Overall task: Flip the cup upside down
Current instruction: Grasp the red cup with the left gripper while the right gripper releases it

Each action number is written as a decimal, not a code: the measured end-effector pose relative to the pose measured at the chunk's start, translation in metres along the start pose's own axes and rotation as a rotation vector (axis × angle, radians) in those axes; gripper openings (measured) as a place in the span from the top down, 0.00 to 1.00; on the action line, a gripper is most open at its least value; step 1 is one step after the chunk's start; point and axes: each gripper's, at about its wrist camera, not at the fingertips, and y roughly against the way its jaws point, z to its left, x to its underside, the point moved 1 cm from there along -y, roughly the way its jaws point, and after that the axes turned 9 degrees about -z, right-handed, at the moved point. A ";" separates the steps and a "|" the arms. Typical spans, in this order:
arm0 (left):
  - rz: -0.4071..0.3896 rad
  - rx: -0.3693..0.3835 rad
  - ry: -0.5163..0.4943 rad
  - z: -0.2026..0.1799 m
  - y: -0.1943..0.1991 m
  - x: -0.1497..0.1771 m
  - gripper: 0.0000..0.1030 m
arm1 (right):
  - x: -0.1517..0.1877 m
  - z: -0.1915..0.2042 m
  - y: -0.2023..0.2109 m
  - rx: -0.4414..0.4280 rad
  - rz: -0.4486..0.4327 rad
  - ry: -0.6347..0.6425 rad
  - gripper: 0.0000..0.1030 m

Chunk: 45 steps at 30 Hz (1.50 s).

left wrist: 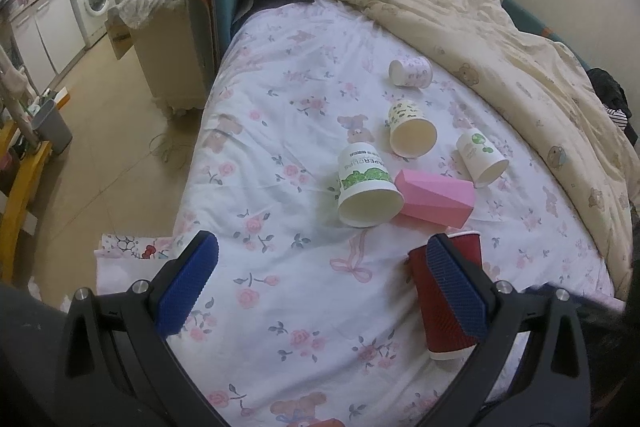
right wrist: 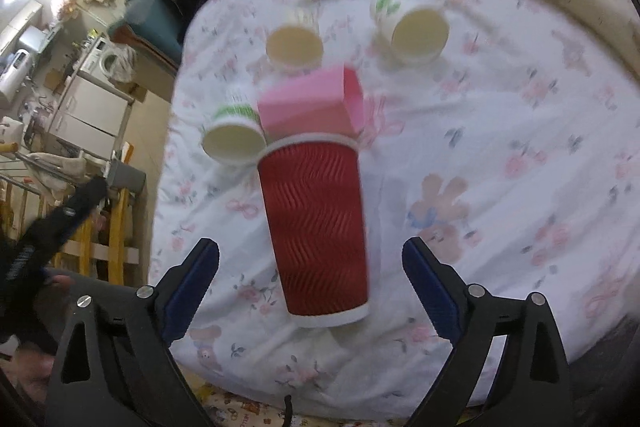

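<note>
A red ribbed paper cup point(right wrist: 316, 227) lies on its side on the floral bed sheet point(right wrist: 500, 131), its mouth pointing away from my right gripper and its base toward me. My right gripper point(right wrist: 310, 267) is open, its fingers on either side of the cup's base end and apart from it. In the left wrist view the same red cup point(left wrist: 436, 311) lies partly behind my right fingertip point(left wrist: 452, 283). My left gripper point(left wrist: 320, 275) is open and empty above the sheet, left of the red cup.
Several white paper cups lie on their sides: a large green-printed one point(left wrist: 366, 187), one with a dark pattern point(left wrist: 410, 129), one with green leaves point(left wrist: 480, 157), a pink-flowered one point(left wrist: 412, 71). A pink box point(left wrist: 436, 197) lies among them. A cream duvet point(left wrist: 500, 27) is at the right; the bed edge and floor are at the left.
</note>
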 end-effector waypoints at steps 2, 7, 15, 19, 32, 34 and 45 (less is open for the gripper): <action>0.003 0.002 -0.001 0.000 0.000 0.001 0.00 | -0.006 -0.007 0.018 0.032 -0.044 0.012 0.02; 0.011 0.003 -0.006 -0.002 -0.001 0.003 0.00 | -0.015 -0.029 0.036 0.073 -0.119 -0.013 0.02; 0.035 0.027 -0.035 -0.015 -0.005 0.008 0.00 | -0.014 -0.043 0.042 0.059 -0.185 -0.073 0.02; 0.052 0.036 -0.032 -0.022 -0.005 0.012 0.00 | -0.014 -0.039 0.045 0.068 -0.205 -0.047 0.02; 0.235 0.084 -0.063 -0.096 -0.027 0.068 0.00 | -0.018 -0.066 0.069 0.094 -0.278 -0.165 0.02; 0.274 0.076 -0.087 -0.109 -0.034 0.077 0.00 | -0.017 -0.070 0.070 0.094 -0.273 -0.175 0.02; 0.427 0.068 -0.090 -0.129 -0.073 0.065 0.01 | -0.014 -0.090 0.076 0.051 -0.264 -0.271 0.02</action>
